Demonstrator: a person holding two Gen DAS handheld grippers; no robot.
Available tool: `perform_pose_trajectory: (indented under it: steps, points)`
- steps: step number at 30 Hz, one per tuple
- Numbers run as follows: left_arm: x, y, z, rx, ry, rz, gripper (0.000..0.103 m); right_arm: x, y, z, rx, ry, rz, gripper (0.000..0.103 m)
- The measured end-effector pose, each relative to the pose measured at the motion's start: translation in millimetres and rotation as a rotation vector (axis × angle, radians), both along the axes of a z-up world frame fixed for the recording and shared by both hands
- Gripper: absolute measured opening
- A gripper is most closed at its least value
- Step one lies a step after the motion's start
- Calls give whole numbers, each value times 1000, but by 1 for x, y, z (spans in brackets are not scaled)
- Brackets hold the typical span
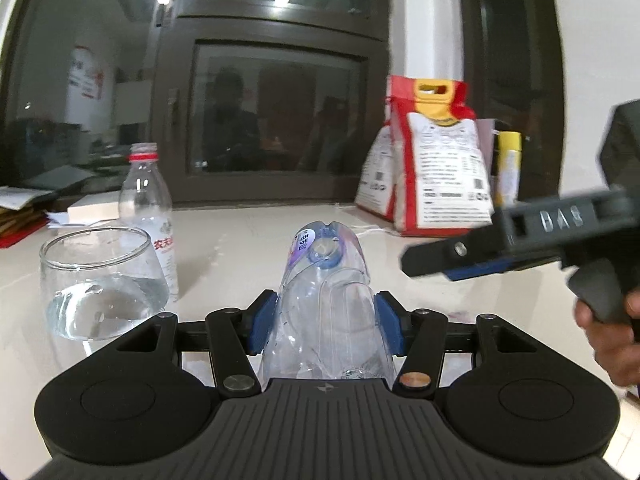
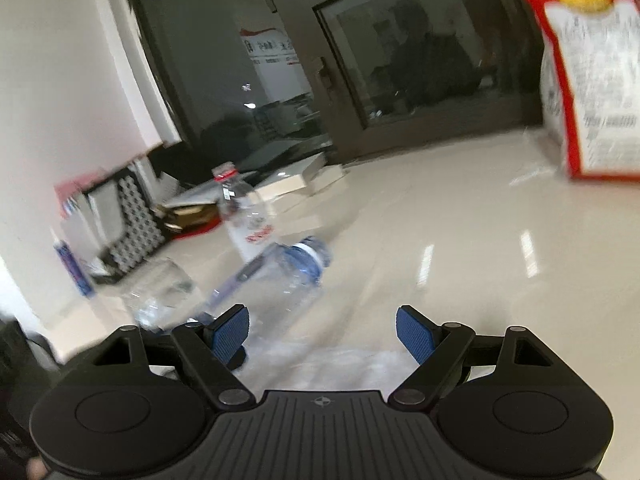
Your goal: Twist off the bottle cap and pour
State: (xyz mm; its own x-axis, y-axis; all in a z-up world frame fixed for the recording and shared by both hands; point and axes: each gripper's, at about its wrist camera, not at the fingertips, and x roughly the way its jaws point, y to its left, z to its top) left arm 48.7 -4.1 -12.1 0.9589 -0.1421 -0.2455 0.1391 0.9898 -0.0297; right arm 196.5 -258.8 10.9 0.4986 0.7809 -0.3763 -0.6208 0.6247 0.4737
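Glossy beige tabletop (image 1: 248, 232) before a dark-framed window. The left gripper (image 1: 326, 324) clamps a clear blue-labelled bottle (image 1: 324, 280) between its blue pads, the neck pointing away over the table. A glass tumbler (image 1: 100, 284) holding water stands just left; behind it, an uncapped red-ringed bottle (image 1: 146, 204). The right gripper (image 2: 323, 334), jaws wide apart, holds nothing. Red-and-white bags (image 1: 436, 176) stand at back right.

Even indoor light, ceiling tubes mirrored in dark glass (right wrist view motion-smeared), fisheye bending the edges.
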Motion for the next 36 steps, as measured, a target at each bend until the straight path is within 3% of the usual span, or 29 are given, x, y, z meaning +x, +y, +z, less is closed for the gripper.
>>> perform_pose_trajectory:
  steps: [4,13,20,28,36]
  points:
    - [-13,-2,-2,30,-27,-38,57,4,-6,-3,82,67,35,84]
    - [-34,-8,3,17,-83,-136,57,19,-13,-23,306,260,121,86]
    - [-40,-15,4,33,-75,-166,57,25,-15,-31,358,304,137,71]
    - [-35,-16,4,71,-27,-163,57,21,-10,-24,320,245,119,65]
    - [-23,-12,5,88,41,-143,57,2,8,9,167,48,121,63]
